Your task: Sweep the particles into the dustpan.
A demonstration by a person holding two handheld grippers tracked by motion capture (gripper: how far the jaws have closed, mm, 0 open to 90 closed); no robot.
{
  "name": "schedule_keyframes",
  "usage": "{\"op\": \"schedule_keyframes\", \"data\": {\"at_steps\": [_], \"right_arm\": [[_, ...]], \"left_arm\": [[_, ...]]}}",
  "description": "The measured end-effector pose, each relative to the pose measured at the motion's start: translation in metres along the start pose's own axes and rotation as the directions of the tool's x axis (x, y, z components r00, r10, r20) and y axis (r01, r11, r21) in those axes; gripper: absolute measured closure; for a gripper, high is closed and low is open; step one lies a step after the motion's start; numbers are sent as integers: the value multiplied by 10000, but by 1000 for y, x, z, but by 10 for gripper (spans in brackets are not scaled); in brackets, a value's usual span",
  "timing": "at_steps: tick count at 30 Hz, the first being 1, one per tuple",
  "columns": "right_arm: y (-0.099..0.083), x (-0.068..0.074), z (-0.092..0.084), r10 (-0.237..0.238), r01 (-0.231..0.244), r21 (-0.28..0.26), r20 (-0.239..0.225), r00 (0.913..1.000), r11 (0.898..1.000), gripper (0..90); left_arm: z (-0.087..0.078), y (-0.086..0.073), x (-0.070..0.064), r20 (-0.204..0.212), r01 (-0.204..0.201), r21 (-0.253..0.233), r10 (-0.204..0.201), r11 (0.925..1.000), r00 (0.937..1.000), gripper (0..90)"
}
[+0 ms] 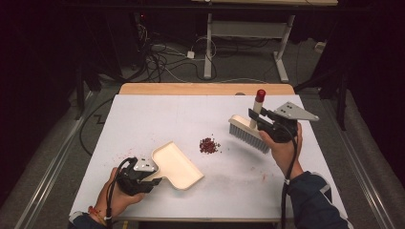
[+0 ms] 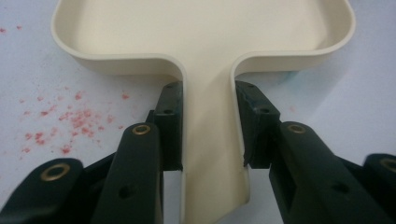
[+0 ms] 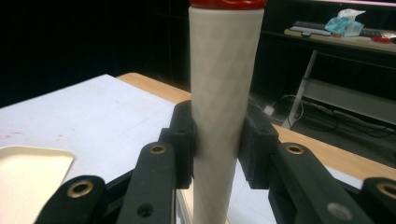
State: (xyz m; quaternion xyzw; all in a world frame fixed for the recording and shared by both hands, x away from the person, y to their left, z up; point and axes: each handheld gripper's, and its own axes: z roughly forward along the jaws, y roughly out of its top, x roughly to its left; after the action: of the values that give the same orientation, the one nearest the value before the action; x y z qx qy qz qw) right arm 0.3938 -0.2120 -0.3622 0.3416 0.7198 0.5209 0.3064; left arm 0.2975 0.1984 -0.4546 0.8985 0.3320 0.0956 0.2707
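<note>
dustpan point(image 1: 177, 165): cream, flat on table (near left) | brush point(image 1: 248, 135): bristles down, handle upright, right of red crumbs point(image 1: 209, 145)

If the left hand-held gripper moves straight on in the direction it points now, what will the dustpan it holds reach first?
Probably the small pile of red crumbs. The left hand-held gripper, shut on the dustpan handle, points up-right in the high view, though the line may pass just below the pile.

Black gripper point(image 1: 252, 120) with brass rivets; dark blue sleeve point(image 1: 313, 200).
</note>
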Motion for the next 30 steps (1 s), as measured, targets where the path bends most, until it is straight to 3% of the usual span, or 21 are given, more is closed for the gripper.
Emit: {"op": "schedule_keyframes", "data": {"at_steps": [9,11,17,23,25,30], "right_arm": [[6,1,44,88,-90,31,458,9989,10000,699],[6,4,58,-86,78,143,554,9984,9999,699],[-3,15,82,-97,80,469,360,9993,9989,699],[-4,31,84,-312,320,500,-170,9994,9982,700],[-6,43,80,-336,357,470,-441,9985,9983,699],[-8,58,77,-328,356,497,-553,9979,9981,695]], "left_arm": [[7,7,2,143,-4,59,3,10000,9999,643],[10,9,3,140,-21,93,20,10000,9999,643],[21,16,4,-5,-120,267,120,9996,9999,643],[25,22,3,-146,-229,370,234,9991,9996,643],[28,26,3,-150,-250,446,256,9987,9996,643],[31,29,3,-184,-221,475,230,9986,9996,643]]}}
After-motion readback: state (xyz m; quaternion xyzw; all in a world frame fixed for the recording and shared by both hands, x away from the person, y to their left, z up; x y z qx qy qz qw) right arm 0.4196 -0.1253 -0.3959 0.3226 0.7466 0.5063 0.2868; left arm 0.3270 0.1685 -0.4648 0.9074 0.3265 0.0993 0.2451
